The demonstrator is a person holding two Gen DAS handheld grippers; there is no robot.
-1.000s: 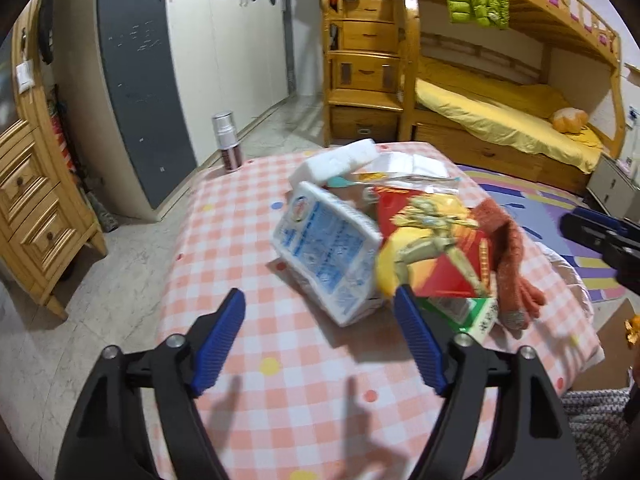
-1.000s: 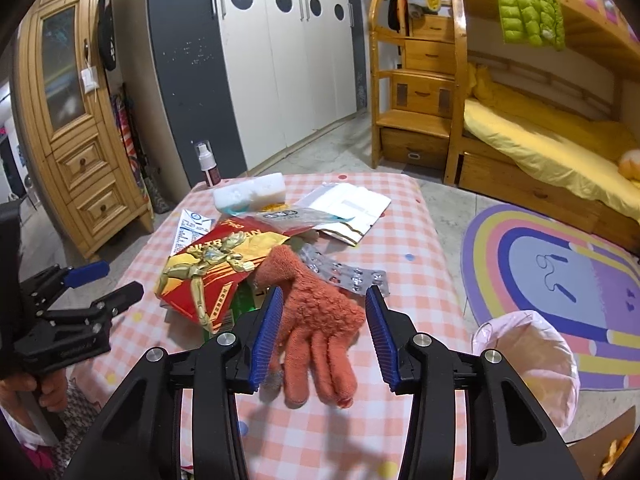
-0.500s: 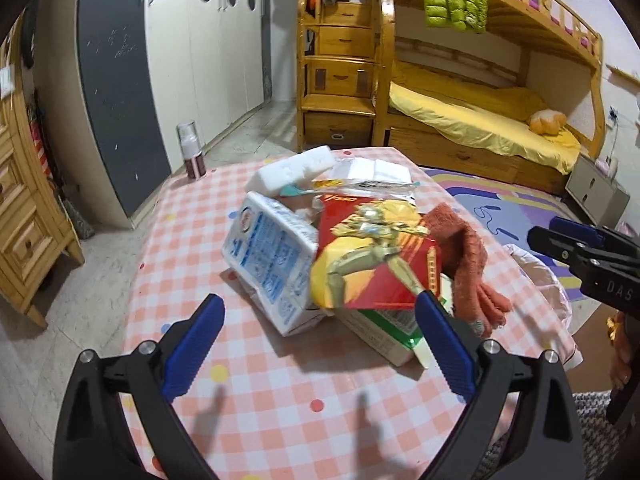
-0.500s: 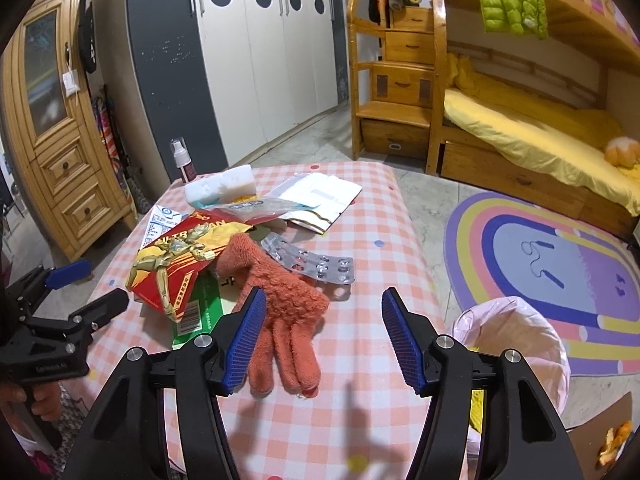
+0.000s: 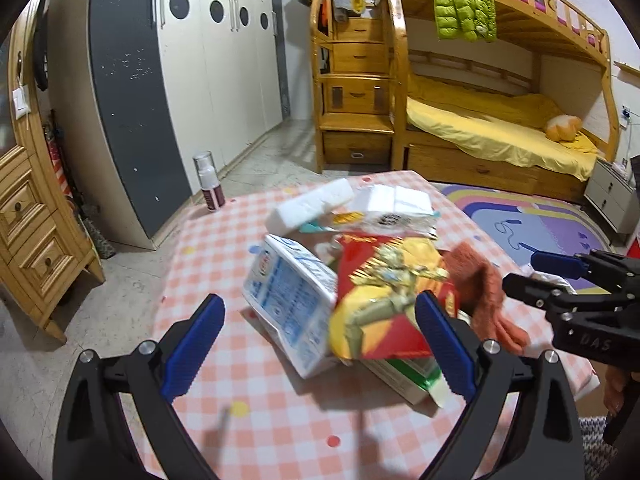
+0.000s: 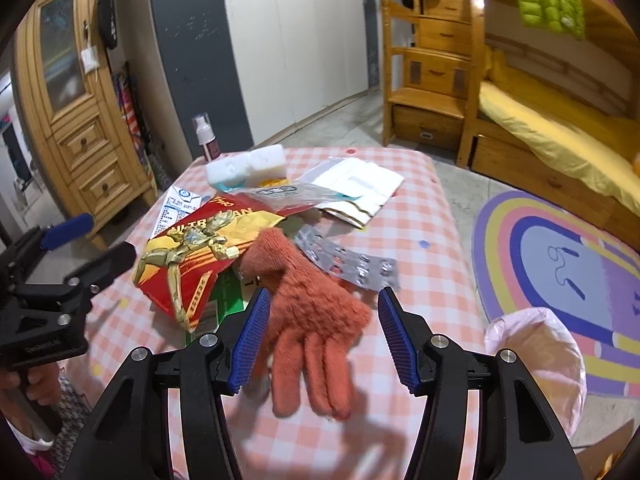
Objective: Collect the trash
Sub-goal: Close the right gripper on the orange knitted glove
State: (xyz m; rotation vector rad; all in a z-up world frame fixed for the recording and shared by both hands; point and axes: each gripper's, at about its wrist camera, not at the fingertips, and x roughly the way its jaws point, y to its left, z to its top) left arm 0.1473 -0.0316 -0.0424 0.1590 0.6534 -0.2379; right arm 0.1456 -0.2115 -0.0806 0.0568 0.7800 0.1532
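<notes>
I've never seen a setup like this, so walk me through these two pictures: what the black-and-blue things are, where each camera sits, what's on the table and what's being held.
A person holds a hand-operated claw in each hand, each with a camera looking along its blue-padded fingers. One picture is from the left claw, the other from the right claw. On the pink checked tablecloth lie a fuzzy orange knitted glove, a red-and-gold snack bag, a blue-and-white carton, a silver pill blister sheet and white foam blocks. A pink-lined bin stands beside. Both claws have just opened; neither holds anything. The glove lies between the right claw's fingers.

Probably a child's bedroom: wooden bunk bed point(image 5: 500, 92), wardrobe point(image 5: 208, 80), rainbow rug point(image 6: 560, 240).
</notes>
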